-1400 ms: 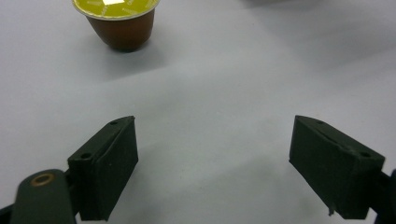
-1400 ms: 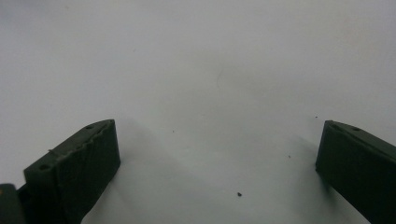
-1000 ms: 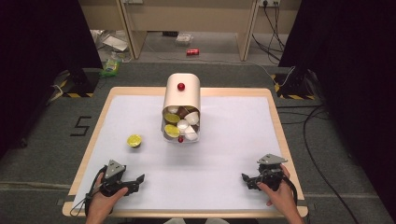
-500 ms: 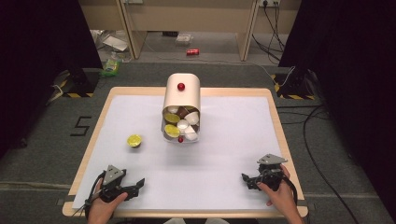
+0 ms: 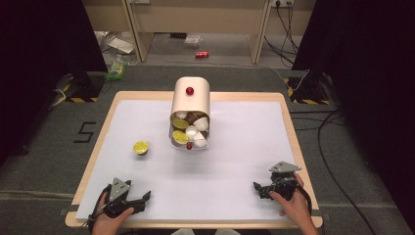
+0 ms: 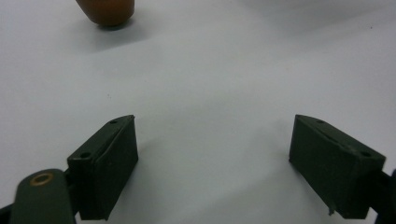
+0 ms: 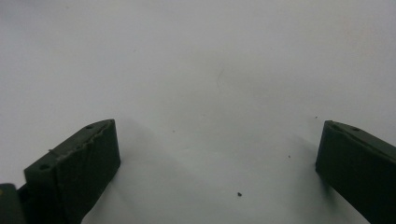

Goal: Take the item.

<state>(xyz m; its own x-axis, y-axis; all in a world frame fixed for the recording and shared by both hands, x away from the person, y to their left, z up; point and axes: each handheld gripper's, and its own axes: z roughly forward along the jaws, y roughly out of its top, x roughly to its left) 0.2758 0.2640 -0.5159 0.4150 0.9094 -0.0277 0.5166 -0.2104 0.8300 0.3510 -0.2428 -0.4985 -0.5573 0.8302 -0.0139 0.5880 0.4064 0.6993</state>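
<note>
- No brand or label could be read on anything on the table; the one legible mark was a black "5" (image 5: 86,132) seen on the grey floor just left of the table.
- One white-topped table with a pale wooden rim (image 5: 288,127) was seen from the high view.
- One beige rounded container (image 5: 190,105) lay on its side at the table's middle, its open mouth turned toward the person; a small red knob (image 5: 190,90) was seen on its upper side.
- Inside the mouth, roughly seven small capsules (image 5: 190,130) were packed: yellow, white and dark brown ones; an exact count could not be made.
- One yellow capsule (image 5: 141,147) stood alone on the white surface, left of the container and apart from it; in the left gripper view it appeared as an orange-brown blur at the top edge (image 6: 106,10).
- Two grippers were counted. The left gripper (image 5: 142,198) was held at the near left edge, jaws spread wide over bare surface, nothing between them.
- The right gripper (image 5: 259,188) was held at the near right edge, jaws likewise spread and empty.
</note>
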